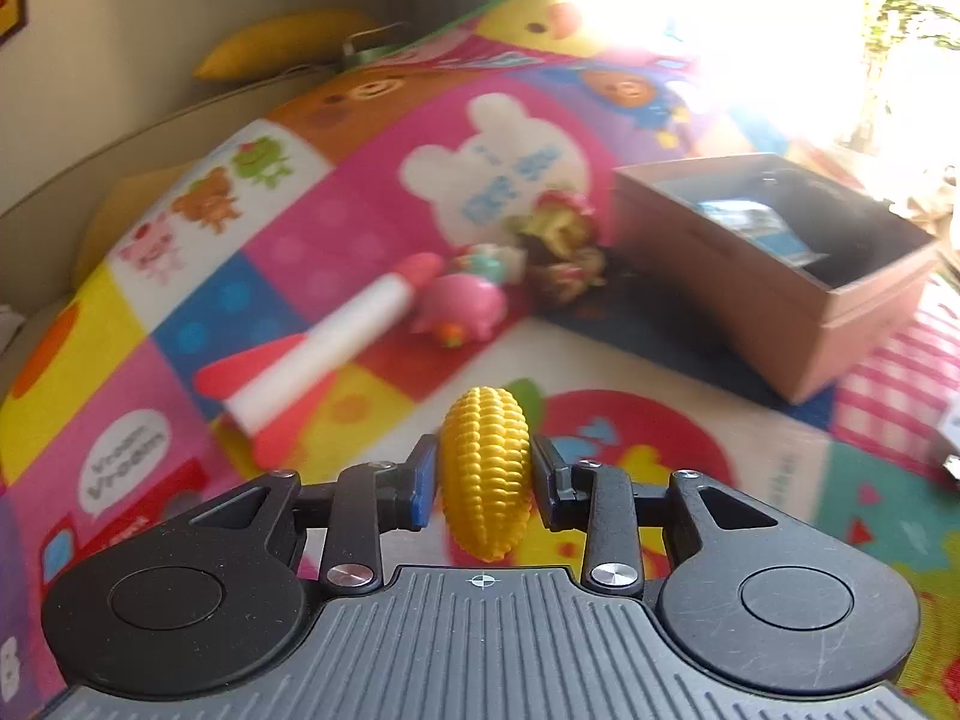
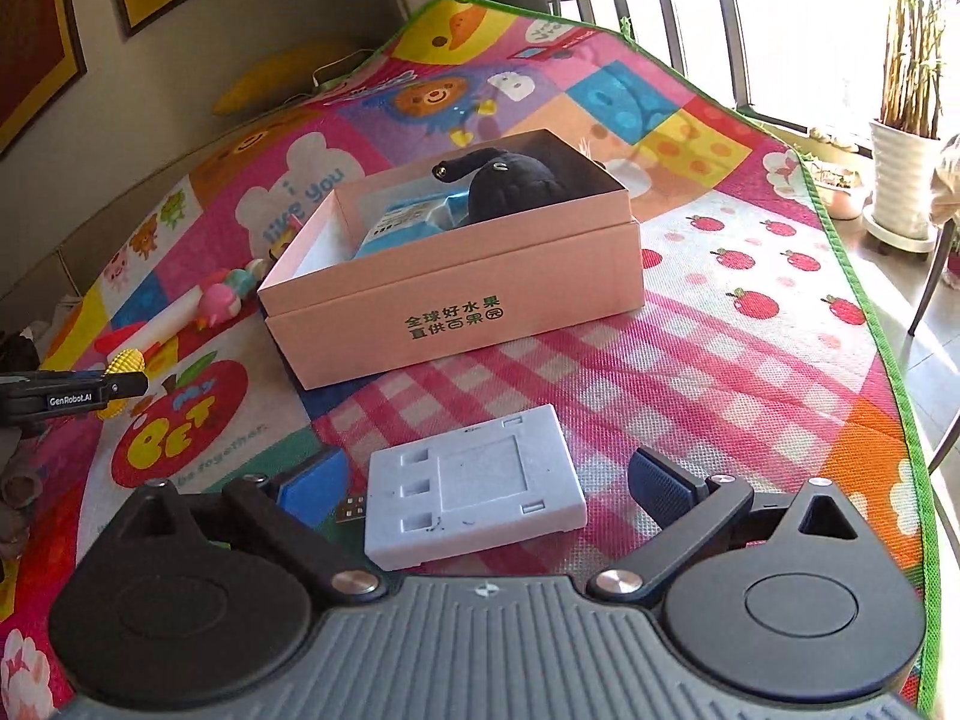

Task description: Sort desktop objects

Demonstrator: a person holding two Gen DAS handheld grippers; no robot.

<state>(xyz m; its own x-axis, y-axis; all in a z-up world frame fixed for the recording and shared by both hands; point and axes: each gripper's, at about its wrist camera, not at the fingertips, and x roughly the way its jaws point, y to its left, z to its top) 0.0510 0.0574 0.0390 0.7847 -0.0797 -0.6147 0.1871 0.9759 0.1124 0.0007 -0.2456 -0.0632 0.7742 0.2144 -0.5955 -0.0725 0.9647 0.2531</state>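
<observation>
The pink box [image 2: 456,294] already holds a black plush [image 2: 516,183] and blue packet [image 2: 399,231]. At ten o'clock, rocket [image 1: 312,348] and pig [image 1: 462,309] wait. The right gripper [image 2: 489,480] gapes around the grey block [image 2: 474,498]; the left gripper [image 1: 483,480] clamps the corn [image 1: 486,468].

Motion blur is smearing the toy rocket [image 1: 312,348], the pink pig [image 1: 462,309] and the small heap of toys [image 1: 564,252] behind it beyond telling. Window glare is washing out the mat's [image 1: 690,60] far corner. The pink box [image 2: 456,300] wall is hiding most of the blue packet [image 2: 402,228] inside.
</observation>
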